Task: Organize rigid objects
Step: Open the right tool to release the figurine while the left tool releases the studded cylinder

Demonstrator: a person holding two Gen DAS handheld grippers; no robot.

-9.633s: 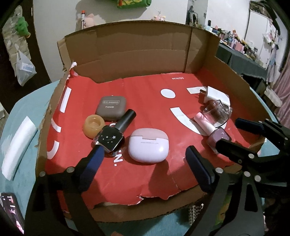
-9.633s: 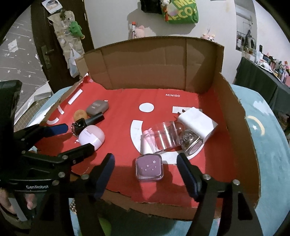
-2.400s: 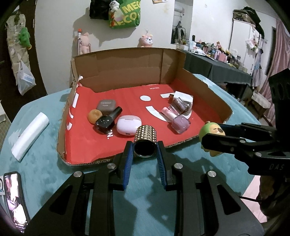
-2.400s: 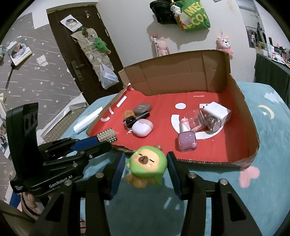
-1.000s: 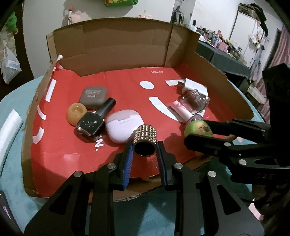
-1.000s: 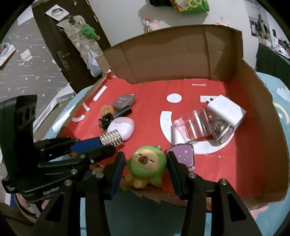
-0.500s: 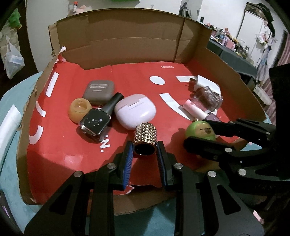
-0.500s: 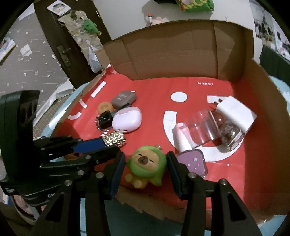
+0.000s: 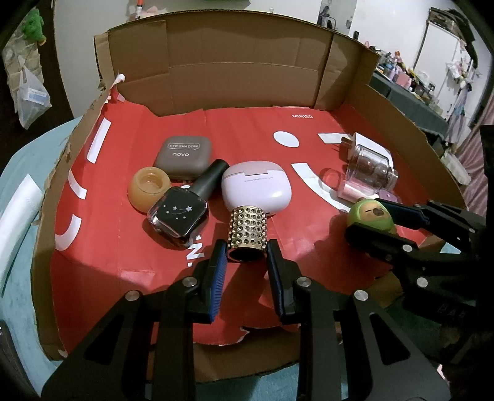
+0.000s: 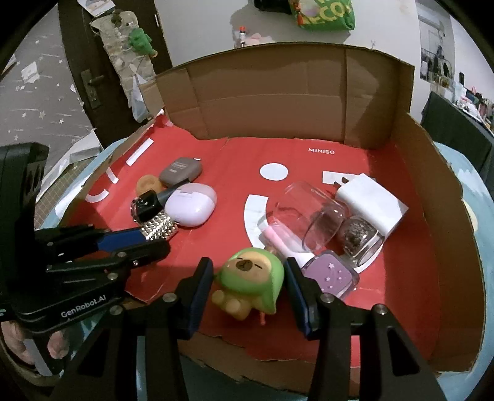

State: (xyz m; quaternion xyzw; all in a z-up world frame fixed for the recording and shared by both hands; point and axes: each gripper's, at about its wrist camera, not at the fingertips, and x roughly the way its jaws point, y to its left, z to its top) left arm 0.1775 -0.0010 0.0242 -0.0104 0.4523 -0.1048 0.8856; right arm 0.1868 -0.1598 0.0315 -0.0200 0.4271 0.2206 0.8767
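Gold studded tube [image 9: 248,229] touching lilac case [image 9: 256,190] | cardboard tray [image 9: 234,71] front-left floor bare

"EYE SHADOW novo" on grey compact [image 9: 183,156], "MINISO" on red liner [image 10: 321,151] far ahead, "GenRobot.AI" on left gripper [image 10: 154,239].

Purple nail polish bottle [image 9: 389,195] — mostly hidden behind the green figurine [image 9: 371,217] in the left wrist view. Shelf clutter [image 9: 401,77] at far right — too small to identify. Green bag [image 10: 321,14] cut off at top edge.
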